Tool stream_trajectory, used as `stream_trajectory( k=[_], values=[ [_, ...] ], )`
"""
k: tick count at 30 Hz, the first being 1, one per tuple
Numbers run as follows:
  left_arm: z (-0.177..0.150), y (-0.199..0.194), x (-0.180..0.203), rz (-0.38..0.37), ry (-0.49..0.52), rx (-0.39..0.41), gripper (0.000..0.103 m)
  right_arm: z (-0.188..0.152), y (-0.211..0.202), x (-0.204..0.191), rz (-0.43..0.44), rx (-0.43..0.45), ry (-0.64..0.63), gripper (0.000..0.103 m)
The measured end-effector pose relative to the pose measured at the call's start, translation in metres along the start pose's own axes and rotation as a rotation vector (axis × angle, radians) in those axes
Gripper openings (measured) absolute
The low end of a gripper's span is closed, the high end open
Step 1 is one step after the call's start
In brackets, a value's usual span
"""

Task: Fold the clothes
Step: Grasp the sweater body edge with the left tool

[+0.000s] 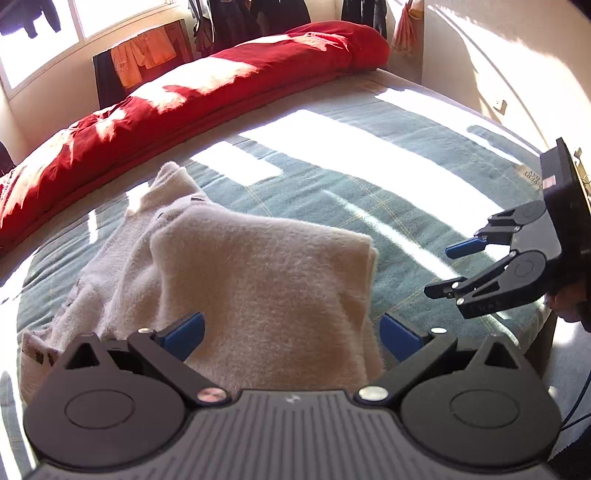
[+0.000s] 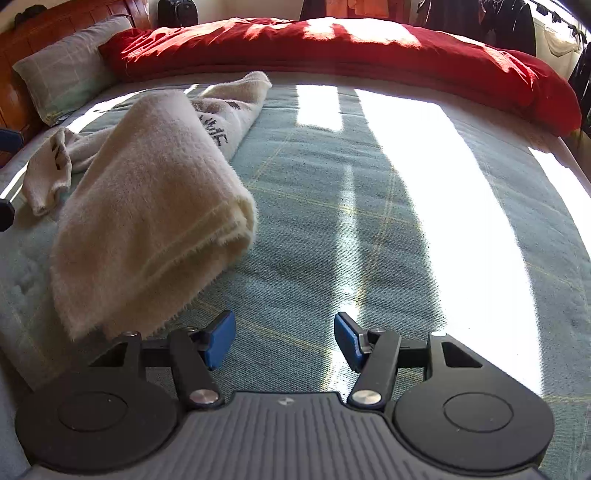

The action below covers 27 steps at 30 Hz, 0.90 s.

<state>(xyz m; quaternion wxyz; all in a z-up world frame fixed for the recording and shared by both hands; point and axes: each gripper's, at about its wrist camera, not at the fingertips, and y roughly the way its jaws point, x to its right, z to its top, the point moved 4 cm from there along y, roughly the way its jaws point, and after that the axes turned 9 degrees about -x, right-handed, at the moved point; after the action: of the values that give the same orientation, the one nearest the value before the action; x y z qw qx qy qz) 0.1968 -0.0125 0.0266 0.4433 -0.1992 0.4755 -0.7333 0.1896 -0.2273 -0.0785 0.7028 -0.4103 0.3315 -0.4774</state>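
A cream fuzzy sweater [image 1: 258, 280] lies partly folded on the teal bed cover [image 1: 369, 177], its lower part doubled over the body. Dark lettering shows on the chest [image 2: 218, 129], and a sleeve [image 2: 48, 170] trails off to the left. My left gripper [image 1: 291, 332] hovers open right over the folded part, with its blue pads [image 1: 184, 334] on either side of the cloth and not pinching it. My right gripper [image 2: 284, 339] is open over bare cover, just right of the sweater's folded edge [image 2: 207, 236]. In the left wrist view that right gripper [image 1: 448, 269] hangs at the right.
A rolled red duvet [image 2: 369, 48] runs along the far side of the bed. A pillow [image 2: 62, 77] rests against the wooden headboard [image 2: 14, 48]. Hanging clothes [image 1: 144, 55] and a window [image 1: 110, 18] stand behind. The bed's edge [image 1: 532, 332] drops off at the right.
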Motion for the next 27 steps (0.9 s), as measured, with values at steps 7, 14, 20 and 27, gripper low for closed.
stream_trajectory(
  k=[7, 14, 20, 27],
  values=[
    [0.075, 0.052, 0.007, -0.024, 0.028, -0.041, 0.101, -0.007, 0.013, 0.009, 0.058, -0.015, 0.039, 0.067],
    [0.121, 0.128, 0.029, -0.059, 0.053, -0.148, 0.101, -0.007, 0.016, 0.016, 0.098, -0.012, 0.074, 0.067],
    [0.115, 0.180, 0.023, -0.052, 0.048, -0.302, 0.099, -0.008, 0.016, 0.017, 0.098, -0.009, 0.080, 0.067],
    [0.050, 0.152, -0.028, -0.050, 0.068, -0.358, 0.096, -0.004, 0.016, 0.011, 0.097, -0.013, 0.074, 0.068]
  ],
)
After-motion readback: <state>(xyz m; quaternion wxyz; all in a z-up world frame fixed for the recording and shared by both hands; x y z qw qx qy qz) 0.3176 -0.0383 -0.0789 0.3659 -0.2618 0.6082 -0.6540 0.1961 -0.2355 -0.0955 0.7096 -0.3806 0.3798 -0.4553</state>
